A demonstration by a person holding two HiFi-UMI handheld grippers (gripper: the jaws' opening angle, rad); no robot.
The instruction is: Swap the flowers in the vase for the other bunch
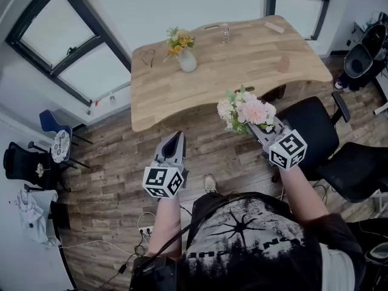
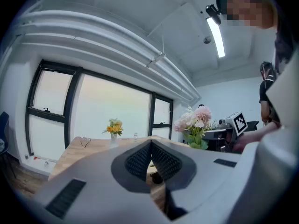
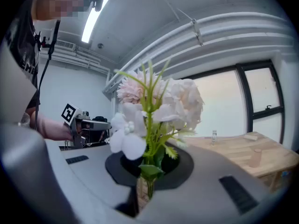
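Pink bunch (image 3: 156, 104) stems tight between right gripper (image 3: 142, 181) jaws; left gripper (image 2: 151, 148) jaws together, empty.

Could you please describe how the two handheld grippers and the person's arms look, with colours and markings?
Both the left gripper and the right gripper have a grey, wedge-shaped shell tapering to the jaws, lined with black ribbed pads. Each carries a white cube printed with black square markers. The person wears a black T-shirt with a pale print; the sleeves are short.
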